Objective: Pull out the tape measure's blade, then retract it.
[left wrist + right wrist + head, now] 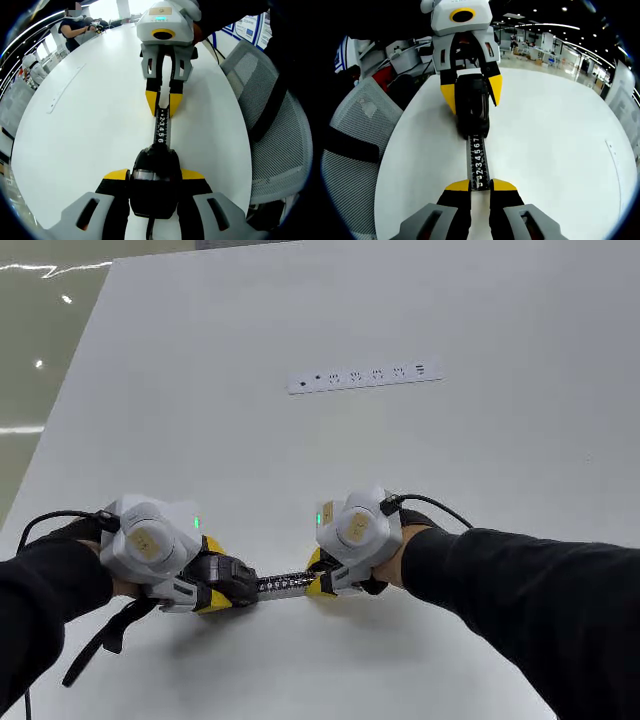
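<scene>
A black tape measure (225,578) lies low over the white table (300,440), held by its case (155,180) in my left gripper (212,598), which is shut on it. A short length of its blade (288,584) runs out to the right, numbers up (477,160). My right gripper (322,583) is shut on the blade's end (479,184). In the left gripper view the right gripper (161,102) faces me across the blade (161,129). In the right gripper view the left gripper (470,97) clasps the black case (472,107).
A white power strip (366,374) lies flat further back on the table. A black strap (105,635) trails from the left hand near the table's front edge. A mesh office chair (280,145) stands beside the table. People stand at the table's far end (75,25).
</scene>
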